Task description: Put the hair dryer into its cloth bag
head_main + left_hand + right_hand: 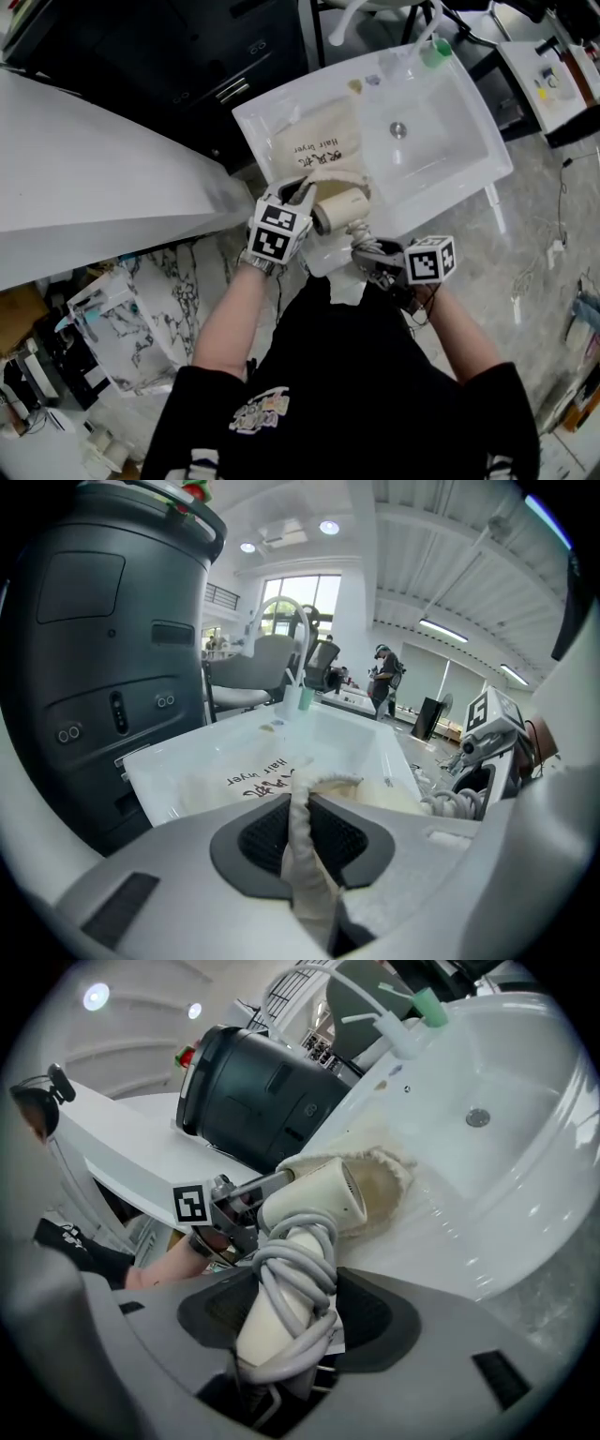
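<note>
The hair dryer (319, 1199) is cream, its cord (291, 1274) grey, the cloth bag (314, 141) beige.

Sink basin (441, 155) lies open beside the cloth bag (319, 145); faucet (422, 37) blocks its far rim

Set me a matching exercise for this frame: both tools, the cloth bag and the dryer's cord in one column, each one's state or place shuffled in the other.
Column one:
1. left tool
2. right tool
3. cloth bag
4. grey cord

Column two:
a. wound around the handle of the hair dryer
b. shut on the bag's rim
c. lying on the white sink, print facing up
d. shut on the dryer's handle

Pairs: 1-b, 2-d, 3-c, 4-a
</note>
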`<move>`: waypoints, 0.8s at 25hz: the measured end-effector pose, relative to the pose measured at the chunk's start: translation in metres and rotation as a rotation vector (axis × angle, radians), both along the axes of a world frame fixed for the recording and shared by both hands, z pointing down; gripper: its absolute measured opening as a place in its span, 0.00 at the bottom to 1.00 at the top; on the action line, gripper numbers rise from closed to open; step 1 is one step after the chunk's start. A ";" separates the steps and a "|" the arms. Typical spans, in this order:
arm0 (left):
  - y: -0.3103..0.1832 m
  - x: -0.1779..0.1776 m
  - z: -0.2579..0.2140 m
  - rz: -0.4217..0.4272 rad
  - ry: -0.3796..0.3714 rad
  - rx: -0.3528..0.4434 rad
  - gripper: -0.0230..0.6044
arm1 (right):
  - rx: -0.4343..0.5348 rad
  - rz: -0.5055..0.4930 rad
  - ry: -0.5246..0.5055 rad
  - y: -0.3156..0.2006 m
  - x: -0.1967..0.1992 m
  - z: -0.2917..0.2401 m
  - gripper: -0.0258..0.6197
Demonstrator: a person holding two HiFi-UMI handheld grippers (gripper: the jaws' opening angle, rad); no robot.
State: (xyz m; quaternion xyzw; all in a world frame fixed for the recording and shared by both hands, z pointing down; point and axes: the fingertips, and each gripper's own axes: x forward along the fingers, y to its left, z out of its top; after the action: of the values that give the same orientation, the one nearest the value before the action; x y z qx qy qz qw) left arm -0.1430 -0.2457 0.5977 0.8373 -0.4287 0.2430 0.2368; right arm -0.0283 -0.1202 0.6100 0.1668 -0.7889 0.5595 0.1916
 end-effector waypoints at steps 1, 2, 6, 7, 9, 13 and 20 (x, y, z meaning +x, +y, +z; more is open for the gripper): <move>0.000 0.000 -0.001 0.003 0.001 0.001 0.11 | -0.006 0.000 0.007 -0.003 -0.004 0.002 0.44; 0.000 0.000 -0.002 0.005 0.002 0.003 0.11 | -0.014 0.004 0.014 -0.006 -0.009 0.003 0.44; 0.000 0.001 -0.006 0.025 -0.001 0.017 0.11 | -0.051 0.039 0.041 -0.020 -0.018 0.010 0.44; 0.001 0.002 -0.006 0.033 -0.005 0.019 0.11 | -0.062 0.056 0.042 -0.023 -0.019 0.011 0.44; 0.003 0.003 -0.007 0.045 -0.011 0.025 0.11 | -0.078 0.088 0.045 -0.032 -0.020 0.014 0.44; 0.005 0.004 -0.011 0.048 -0.003 0.031 0.11 | -0.080 0.106 0.071 -0.046 -0.026 0.022 0.44; 0.005 0.004 -0.017 0.057 0.013 0.036 0.11 | -0.097 0.126 0.106 -0.069 -0.045 0.037 0.44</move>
State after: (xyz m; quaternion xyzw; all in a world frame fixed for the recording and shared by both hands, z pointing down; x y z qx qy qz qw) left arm -0.1387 -0.2409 0.5802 0.8549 -0.4073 0.2365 0.2177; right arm -0.0731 -0.1887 0.6470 0.2359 -0.7378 0.5983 0.2051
